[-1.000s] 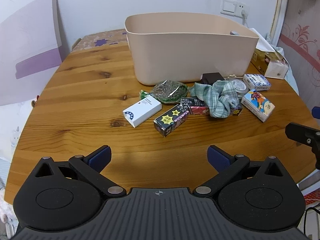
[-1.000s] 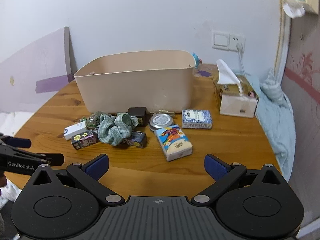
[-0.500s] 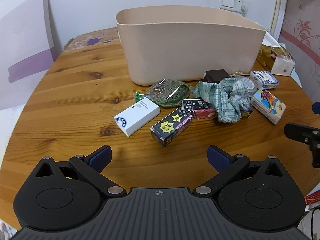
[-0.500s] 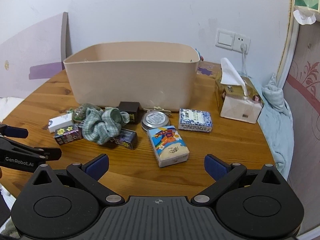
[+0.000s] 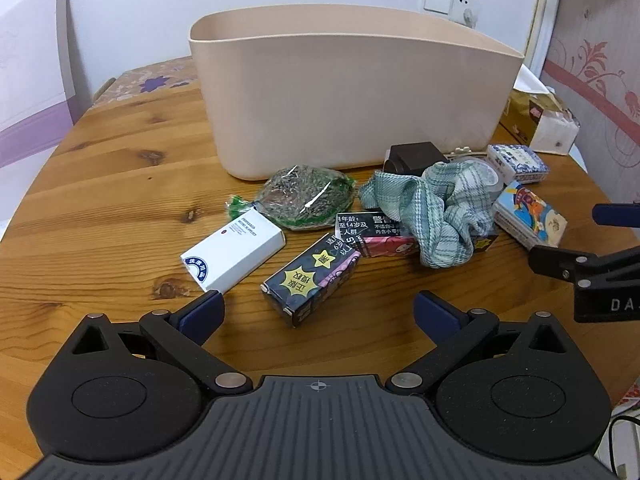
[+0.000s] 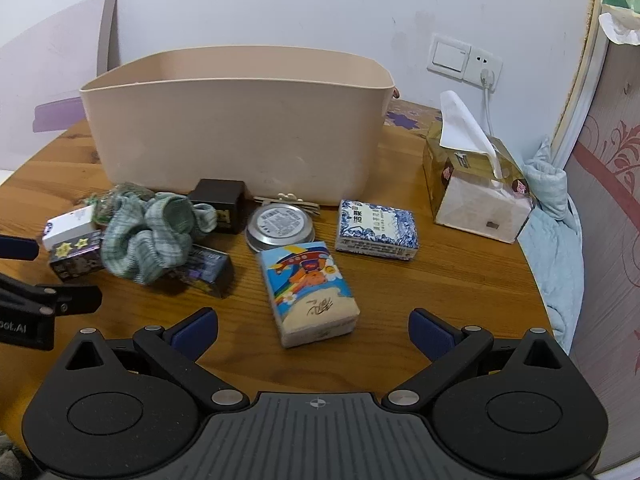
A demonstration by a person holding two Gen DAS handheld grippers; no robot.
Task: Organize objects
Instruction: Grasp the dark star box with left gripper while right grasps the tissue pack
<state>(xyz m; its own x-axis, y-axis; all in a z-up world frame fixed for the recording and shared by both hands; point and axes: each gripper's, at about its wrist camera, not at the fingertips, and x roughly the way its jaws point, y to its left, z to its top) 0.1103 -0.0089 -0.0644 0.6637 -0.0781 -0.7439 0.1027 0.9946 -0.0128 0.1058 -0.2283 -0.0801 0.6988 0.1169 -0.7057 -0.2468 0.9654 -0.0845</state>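
A beige plastic bin [image 5: 352,92] [image 6: 236,120] stands at the back of the round wooden table [image 5: 100,200]. In front of it lie a white box [image 5: 234,250], a dark star-printed box [image 5: 310,280], a clear bag of dried leaves [image 5: 306,198], a green checked cloth [image 5: 436,212] [image 6: 152,236], a colourful tissue pack [image 6: 306,292], a blue-and-white pack [image 6: 376,230], a round tin [image 6: 280,228] and a small black box [image 6: 218,204]. My left gripper [image 5: 318,314] is open just short of the star-printed box. My right gripper [image 6: 312,330] is open just short of the colourful pack.
A tissue box [image 6: 476,196] sits at the right of the table, with a light blue cloth [image 6: 560,224] beyond the edge. A wall socket [image 6: 466,58] with a plugged cable is behind. A patterned panel [image 6: 608,160] stands close on the right.
Both grippers have moved forward and lower toward the objects, which now appear larger. Both stayed open, and nothing on the table has shifted.
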